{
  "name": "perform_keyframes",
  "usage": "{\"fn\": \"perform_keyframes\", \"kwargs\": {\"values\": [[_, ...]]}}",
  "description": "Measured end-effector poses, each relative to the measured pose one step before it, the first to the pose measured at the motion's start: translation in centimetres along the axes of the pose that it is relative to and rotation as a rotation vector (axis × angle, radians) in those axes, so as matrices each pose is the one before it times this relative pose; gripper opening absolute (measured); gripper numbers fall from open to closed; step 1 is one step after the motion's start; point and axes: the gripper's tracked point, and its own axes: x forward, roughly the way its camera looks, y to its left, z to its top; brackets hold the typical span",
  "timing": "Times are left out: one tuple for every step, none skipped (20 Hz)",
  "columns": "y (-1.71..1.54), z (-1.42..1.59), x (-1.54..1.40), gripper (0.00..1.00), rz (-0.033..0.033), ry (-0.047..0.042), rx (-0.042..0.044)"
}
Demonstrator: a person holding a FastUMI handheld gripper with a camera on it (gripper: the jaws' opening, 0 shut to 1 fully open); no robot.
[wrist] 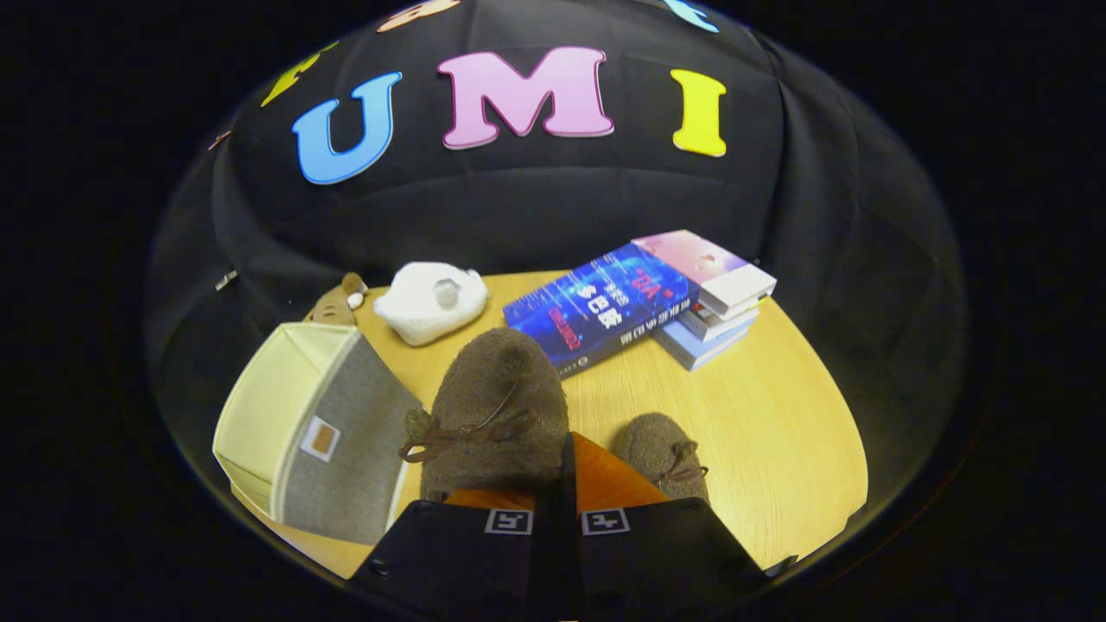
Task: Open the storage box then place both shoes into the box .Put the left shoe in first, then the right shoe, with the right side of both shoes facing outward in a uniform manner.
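Two fingers point(557, 518) clamp one shoe point(497, 406); books point(639, 298), plush toy point(429, 301) beyond.

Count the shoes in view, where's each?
2. One brown shoe sits at the gripper fingertips, apparently held, beside the storage box. The other shoe lies on the table just right of the fingers.
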Motion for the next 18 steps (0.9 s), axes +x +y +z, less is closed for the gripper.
{"fn": "perform_keyframes", "kwargs": {"values": [[1.411,1.247,-0.716,0.06,0.0132,-0.01734,0.01406],[1.657,1.062,-0.56,0.06,0.01946,-0.00929,0.01521],[1.704,0.943,-0.323,0.06,0.01897,-0.00401,0.0121],[1.66,0.84,-0.238,0.05,0.014,-0.00629,0.0061],[1.585,0.76,-0.086,0.06,0.00578,-0.01238,-0.00175],[1.512,0.352,-0.06,0.06,0.00153,-0.00132,-0.00636],[1.723,0.098,0.045,0.06,0.00312,0.00354,-0.00141],[1.68,-0.067,0.199,0.06,0.00523,0.00281,0.00161],[1.714,-0.291,0.127,0.06,0.00358,0.01318,0.01175],[1.885,-0.378,0.244,0.06,0.00703,0.00878,0.01839],[1.744,-0.323,0.285,0.06,0.00782,0.00737,0.00685],[1.464,-0.537,0.35,0.06,0.00414,0.01221,-0.00183],[1.286,-0.638,0.341,0.06,-0.00316,0.00926,-0.00473],[0.972,-0.815,0.432,0.06,-0.00863,0.01226,-0.00541],[0.845,-1.028,0.488,0.06,-0.0105,0.01488,-0.00017],[0.605,-0.866,0.59,0.06,-0.01269,0.01578,0.00228],[0.544,-0.943,0.582,0.06,-0.01238,0.01854,0.00051],[0.351,-0.796,0.618,0.06,-0.01474,0.01531,-0.00213]]}}
